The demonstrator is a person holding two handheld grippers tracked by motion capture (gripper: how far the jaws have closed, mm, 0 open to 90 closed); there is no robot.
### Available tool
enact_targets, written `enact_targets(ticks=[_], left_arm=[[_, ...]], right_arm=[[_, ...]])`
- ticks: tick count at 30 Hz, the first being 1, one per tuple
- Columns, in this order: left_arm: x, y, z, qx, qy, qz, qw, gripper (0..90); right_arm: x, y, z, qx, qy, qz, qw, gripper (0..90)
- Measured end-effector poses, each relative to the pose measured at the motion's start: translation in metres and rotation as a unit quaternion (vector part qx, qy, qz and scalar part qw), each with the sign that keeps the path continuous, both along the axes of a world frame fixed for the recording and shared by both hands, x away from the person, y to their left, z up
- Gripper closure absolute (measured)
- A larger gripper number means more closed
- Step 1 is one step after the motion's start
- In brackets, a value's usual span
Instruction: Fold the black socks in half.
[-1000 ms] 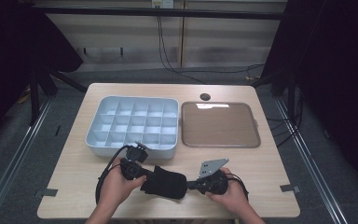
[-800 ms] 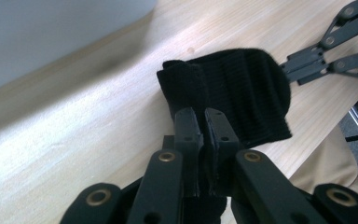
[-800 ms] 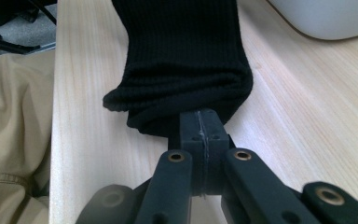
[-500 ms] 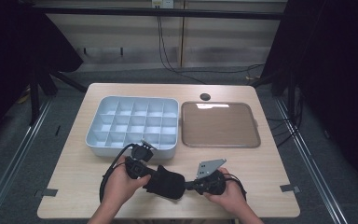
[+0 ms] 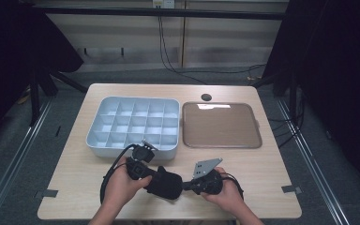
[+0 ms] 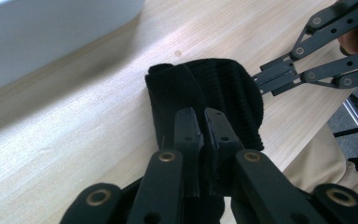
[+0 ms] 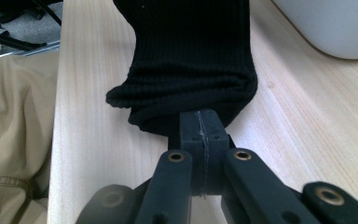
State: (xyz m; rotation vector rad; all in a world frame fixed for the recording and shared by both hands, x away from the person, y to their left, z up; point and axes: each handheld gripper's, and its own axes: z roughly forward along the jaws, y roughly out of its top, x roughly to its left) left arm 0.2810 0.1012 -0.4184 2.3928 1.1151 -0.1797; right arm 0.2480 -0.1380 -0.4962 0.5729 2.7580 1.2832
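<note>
Both tongs clench the black ribbed knitted sock [image 5: 165, 183]: the left gripper [image 5: 146, 174] pinches one end, the right gripper [image 5: 191, 185] the other, low over the pale wooden table [image 5: 262, 164] near the white compartment tray [image 5: 133, 124]. Since a second ago both hands have barely shifted, the grip unchanged

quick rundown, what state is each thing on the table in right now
black knit sock: bunched, gripped at both ends, near the table's front edge
left gripper: shut on the sock
right gripper: shut on the sock
compartment tray: upright, compartments empty
brown flat tray: bare, nothing on it
</note>
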Motion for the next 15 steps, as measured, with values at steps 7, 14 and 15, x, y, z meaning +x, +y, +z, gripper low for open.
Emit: enact_targets(ticks=[7,14,15], left_arm=[[0.0,-0.007,0.001,-0.001,0.0,-0.004,1.0,84.9],[-0.001,-0.014,-0.001,-0.004,0.004,-0.011,0.9999,84.8],[-0.001,-0.015,-0.002,-0.003,0.004,-0.012,0.9999,84.9]], right_arm=[[0.001,0.002,0.0,0.0,-0.001,0.003,1.0,90.0],[0.001,0.002,0.0,0.0,-0.002,0.002,1.0,90.0],[0.001,0.002,0.0,-0.001,-0.002,0.001,1.0,90.0]])
